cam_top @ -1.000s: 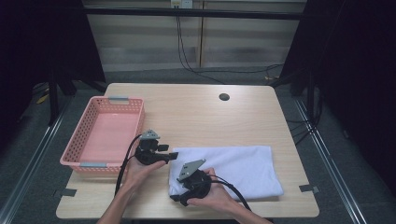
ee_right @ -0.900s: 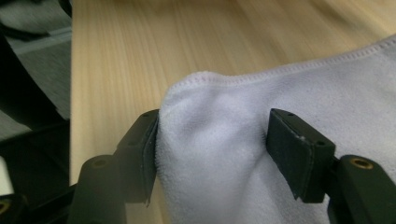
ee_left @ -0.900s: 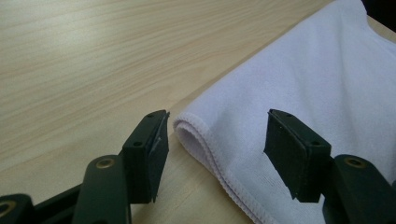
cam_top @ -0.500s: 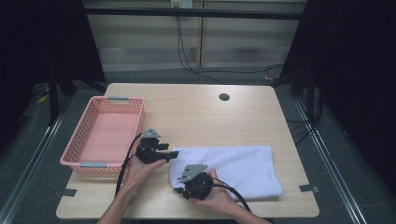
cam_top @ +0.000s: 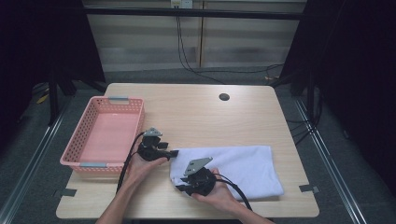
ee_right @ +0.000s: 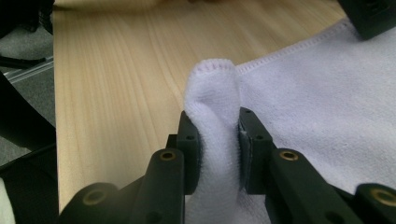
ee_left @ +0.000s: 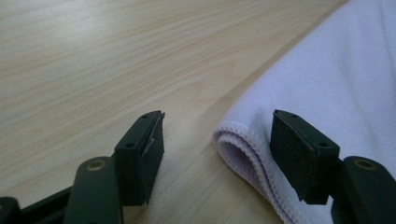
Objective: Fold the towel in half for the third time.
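Note:
A white folded towel (cam_top: 243,163) lies flat on the near right part of the wooden table (cam_top: 210,116). My right gripper (cam_top: 180,188) is at its near left corner. Its jaws have just been closing and are shut on a pinched-up fold of the towel (ee_right: 212,79), which bulges up past the right gripper (ee_right: 219,140). My left gripper (cam_top: 175,152) lies low at the towel's far left corner. In the left gripper view its jaws stand open around the rolled edge of the towel (ee_left: 336,84), one jaw on bare wood and one over the cloth, with the left gripper (ee_left: 217,140) not pressing it.
A pink plastic basket (cam_top: 135,126) stands empty at the table's left side, close to my left hand. A small dark round hole (cam_top: 224,97) sits in the far part of the tabletop. Cables trail from both grippers toward the near edge.
The right gripper has tipped lower onto the towel's near left corner. The left hand has stayed where it was.

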A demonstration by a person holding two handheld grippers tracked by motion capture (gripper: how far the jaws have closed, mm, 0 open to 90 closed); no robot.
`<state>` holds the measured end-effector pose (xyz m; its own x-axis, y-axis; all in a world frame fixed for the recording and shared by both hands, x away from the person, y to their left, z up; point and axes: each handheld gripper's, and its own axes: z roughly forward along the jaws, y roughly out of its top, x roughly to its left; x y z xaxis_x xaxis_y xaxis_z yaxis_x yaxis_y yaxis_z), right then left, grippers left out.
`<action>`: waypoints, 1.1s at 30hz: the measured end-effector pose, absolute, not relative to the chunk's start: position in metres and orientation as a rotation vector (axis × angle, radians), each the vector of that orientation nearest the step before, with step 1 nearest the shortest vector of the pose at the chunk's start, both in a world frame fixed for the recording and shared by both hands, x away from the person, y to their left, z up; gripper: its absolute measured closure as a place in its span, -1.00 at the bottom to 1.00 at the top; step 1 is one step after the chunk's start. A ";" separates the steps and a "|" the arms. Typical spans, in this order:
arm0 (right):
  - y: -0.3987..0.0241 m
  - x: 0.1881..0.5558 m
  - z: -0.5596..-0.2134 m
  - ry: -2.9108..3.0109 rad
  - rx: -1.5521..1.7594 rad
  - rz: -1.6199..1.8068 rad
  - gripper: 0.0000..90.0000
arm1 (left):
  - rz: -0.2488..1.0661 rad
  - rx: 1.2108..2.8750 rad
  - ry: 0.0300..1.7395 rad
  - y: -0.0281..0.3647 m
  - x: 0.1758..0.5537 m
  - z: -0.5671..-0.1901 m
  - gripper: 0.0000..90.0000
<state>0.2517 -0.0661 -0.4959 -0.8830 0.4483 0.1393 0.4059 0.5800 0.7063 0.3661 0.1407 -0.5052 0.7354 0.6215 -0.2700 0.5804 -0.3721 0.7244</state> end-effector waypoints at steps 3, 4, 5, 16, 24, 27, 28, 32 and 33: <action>-0.066 0.251 -0.496 2.743 0.744 1.203 0.64 | 0.058 2.080 0.887 0.137 0.365 -0.506 -0.20; -0.066 0.252 -0.496 2.744 0.748 1.202 0.64 | 0.060 2.087 0.873 0.136 0.364 -0.506 -0.20; -0.066 0.252 -0.496 2.747 0.750 1.202 0.64 | 0.055 2.096 0.859 0.134 0.364 -0.506 -0.19; -0.067 0.254 -0.494 2.758 0.755 1.214 0.65 | -0.014 2.142 0.753 0.120 0.357 -0.504 0.66; -0.075 0.257 -0.475 2.713 0.787 1.302 0.66 | -0.087 1.984 0.836 0.129 0.361 -0.492 0.70; -0.080 0.256 -0.467 2.691 0.801 1.336 0.66 | -0.085 1.972 0.828 0.129 0.362 -0.484 0.69; -0.082 0.256 -0.465 2.685 0.808 1.349 0.66 | -0.078 1.984 0.824 0.129 0.362 -0.480 0.69; -0.087 0.258 -0.453 2.649 0.821 1.403 0.65 | -0.073 1.949 0.813 0.127 0.365 -0.467 0.69; -0.088 0.258 -0.451 2.639 0.825 1.416 0.65 | -0.076 1.943 0.813 0.127 0.366 -0.463 0.69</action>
<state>0.2584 -0.0877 -0.4509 -0.8584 0.4672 0.2116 0.4347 0.4437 0.7837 0.3657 0.1269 -0.4633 0.7729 0.5069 -0.3817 0.5686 -0.2865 0.7711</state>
